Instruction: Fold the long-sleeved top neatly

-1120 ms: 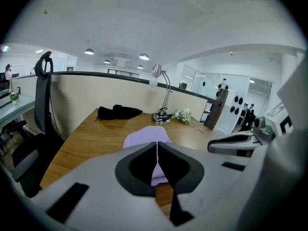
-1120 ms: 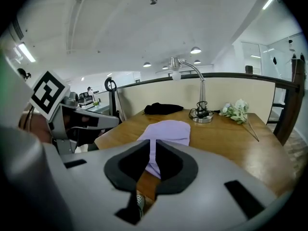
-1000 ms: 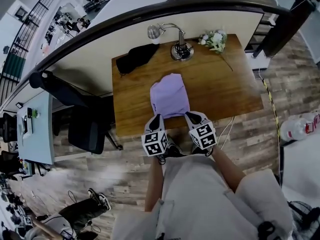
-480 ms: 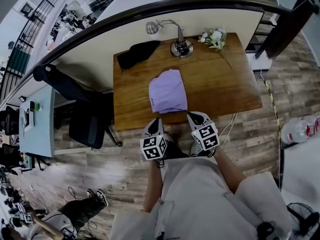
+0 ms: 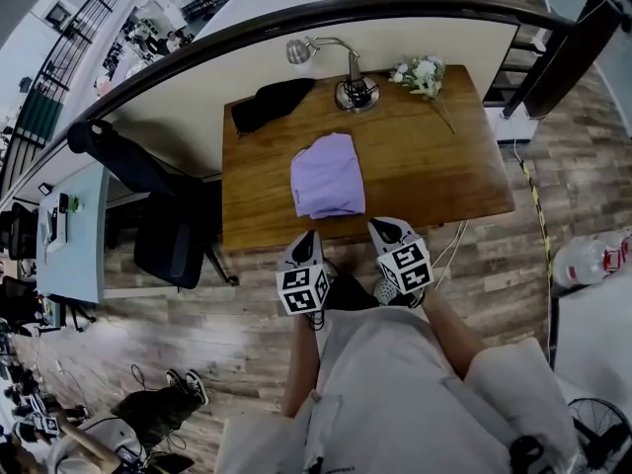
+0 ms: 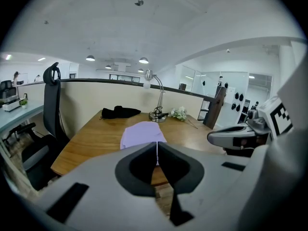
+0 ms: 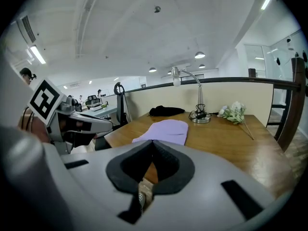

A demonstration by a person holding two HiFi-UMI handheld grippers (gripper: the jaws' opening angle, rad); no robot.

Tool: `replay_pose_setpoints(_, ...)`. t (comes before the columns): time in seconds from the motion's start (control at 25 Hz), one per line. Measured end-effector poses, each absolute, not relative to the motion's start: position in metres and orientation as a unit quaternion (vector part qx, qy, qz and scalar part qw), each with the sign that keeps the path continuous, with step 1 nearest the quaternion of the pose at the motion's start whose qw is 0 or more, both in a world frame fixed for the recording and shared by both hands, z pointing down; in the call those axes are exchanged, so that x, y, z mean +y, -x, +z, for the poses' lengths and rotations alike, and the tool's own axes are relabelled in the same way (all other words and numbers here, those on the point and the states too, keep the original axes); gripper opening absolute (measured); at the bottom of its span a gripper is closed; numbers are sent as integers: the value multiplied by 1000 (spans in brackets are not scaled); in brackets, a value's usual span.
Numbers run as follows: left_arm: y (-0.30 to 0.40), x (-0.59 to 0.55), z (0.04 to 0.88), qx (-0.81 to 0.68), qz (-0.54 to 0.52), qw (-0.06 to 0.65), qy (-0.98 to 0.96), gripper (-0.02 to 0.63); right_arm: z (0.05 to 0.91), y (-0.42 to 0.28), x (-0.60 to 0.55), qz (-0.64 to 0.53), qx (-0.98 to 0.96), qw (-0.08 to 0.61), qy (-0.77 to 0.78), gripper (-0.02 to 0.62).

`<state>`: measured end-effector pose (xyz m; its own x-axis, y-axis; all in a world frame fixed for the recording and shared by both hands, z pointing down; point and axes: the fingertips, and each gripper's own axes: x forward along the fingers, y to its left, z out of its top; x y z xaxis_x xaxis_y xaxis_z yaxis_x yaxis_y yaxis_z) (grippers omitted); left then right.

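The lilac long-sleeved top [image 5: 328, 175] lies folded into a compact rectangle on the wooden table [image 5: 434, 166], near the front edge. It also shows ahead in the left gripper view as the top [image 6: 142, 131] and in the right gripper view as the top [image 7: 166, 130]. My left gripper [image 5: 307, 238] hovers off the table's front edge, shut and empty. My right gripper [image 5: 381, 227] is beside it, also shut with nothing between its jaws. Neither touches the top. The left gripper [image 6: 157, 146] and right gripper [image 7: 153, 143] both point toward the table.
A black cloth [image 5: 272, 102], a silver desk lamp [image 5: 353, 89] and a bunch of white flowers [image 5: 423, 75] sit along the table's back edge by a partition wall. An office chair [image 5: 163, 235] stands left of the table. Cables [image 5: 449, 250] hang at the table's front right.
Both grippers have drawn back from the top's near edge to beyond the table's front edge. The folded top lies still.
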<state>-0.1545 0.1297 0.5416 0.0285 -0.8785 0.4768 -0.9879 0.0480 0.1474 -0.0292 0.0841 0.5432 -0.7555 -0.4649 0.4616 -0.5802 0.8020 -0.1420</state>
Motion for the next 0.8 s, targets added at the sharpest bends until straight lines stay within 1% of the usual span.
replay_pose_setpoints(0.8, 152, 140, 544, -690, 118, 234, -675, 25, 542, 42, 91, 129, -933, 212, -260, 6)
